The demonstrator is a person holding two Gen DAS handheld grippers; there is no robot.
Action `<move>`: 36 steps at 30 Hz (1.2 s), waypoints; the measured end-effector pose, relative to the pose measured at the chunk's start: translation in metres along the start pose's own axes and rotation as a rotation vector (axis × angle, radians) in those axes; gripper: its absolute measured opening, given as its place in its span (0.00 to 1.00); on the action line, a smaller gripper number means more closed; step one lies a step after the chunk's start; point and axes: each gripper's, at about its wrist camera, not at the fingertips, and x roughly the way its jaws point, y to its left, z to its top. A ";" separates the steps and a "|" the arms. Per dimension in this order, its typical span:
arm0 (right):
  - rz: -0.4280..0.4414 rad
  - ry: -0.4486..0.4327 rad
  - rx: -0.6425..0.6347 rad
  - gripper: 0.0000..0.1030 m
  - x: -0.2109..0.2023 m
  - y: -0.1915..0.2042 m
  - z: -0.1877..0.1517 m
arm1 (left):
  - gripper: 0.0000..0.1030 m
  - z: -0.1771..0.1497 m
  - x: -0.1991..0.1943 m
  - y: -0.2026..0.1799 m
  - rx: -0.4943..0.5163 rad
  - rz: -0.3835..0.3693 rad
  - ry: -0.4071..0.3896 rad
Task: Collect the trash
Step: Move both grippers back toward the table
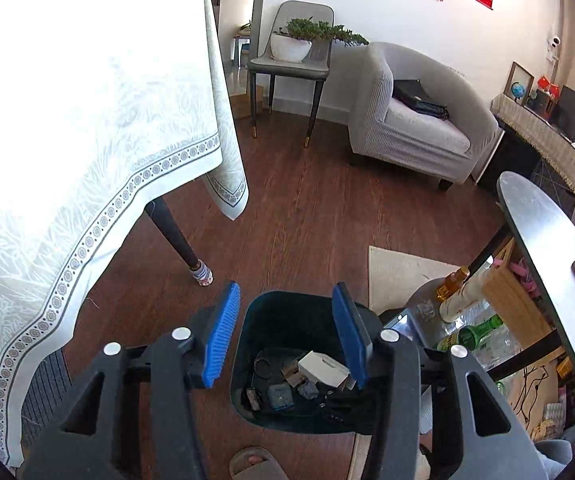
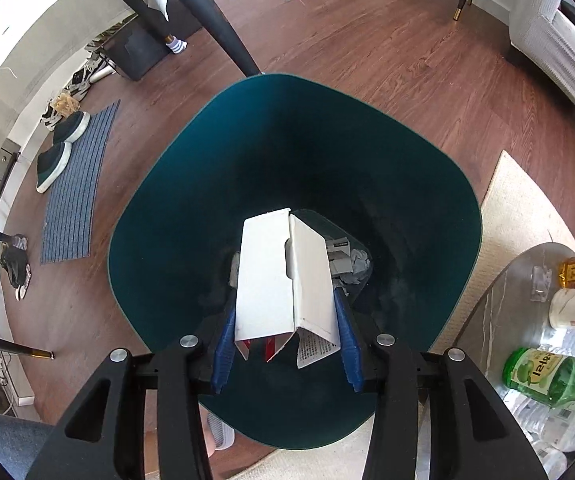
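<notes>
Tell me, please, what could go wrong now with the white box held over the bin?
1. The right gripper clamps the white box only at its torn lower end, so the box may twist or slip early.
2. The box is long; it could catch on the teal bin wall and stay propped up.
3. The bottles on the side table stand close by; a wide swing could knock them.

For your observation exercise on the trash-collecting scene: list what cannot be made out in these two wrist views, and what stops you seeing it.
- Right wrist view: the bin floor is mostly covered by the white carton held by the right gripper.
- Right wrist view: print on the carton's end flap is too small to read.
- Left wrist view: small dark scraps in the bin are too small and dim to identify.
- Left wrist view: a sandalled foot is cut off by the lower edge.
</notes>
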 end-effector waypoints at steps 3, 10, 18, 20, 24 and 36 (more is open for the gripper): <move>-0.014 0.020 -0.011 0.48 0.010 0.001 -0.003 | 0.41 0.008 -0.016 0.000 -0.019 -0.019 -0.037; -0.029 0.012 -0.022 0.60 0.017 0.000 -0.011 | 0.39 0.020 -0.045 0.001 -0.080 -0.068 -0.107; -0.048 -0.017 -0.087 0.60 0.000 0.008 -0.015 | 0.39 0.030 -0.067 -0.010 -0.061 -0.068 -0.161; -0.050 -0.033 -0.111 0.60 -0.007 0.011 -0.016 | 0.39 0.032 -0.070 -0.012 -0.062 -0.071 -0.169; -0.062 -0.073 -0.170 0.51 -0.030 0.020 -0.019 | 0.39 0.034 -0.076 -0.016 -0.066 -0.075 -0.187; -0.015 -0.345 -0.168 0.42 -0.154 0.008 -0.022 | 0.40 0.042 -0.083 -0.028 -0.063 -0.039 -0.222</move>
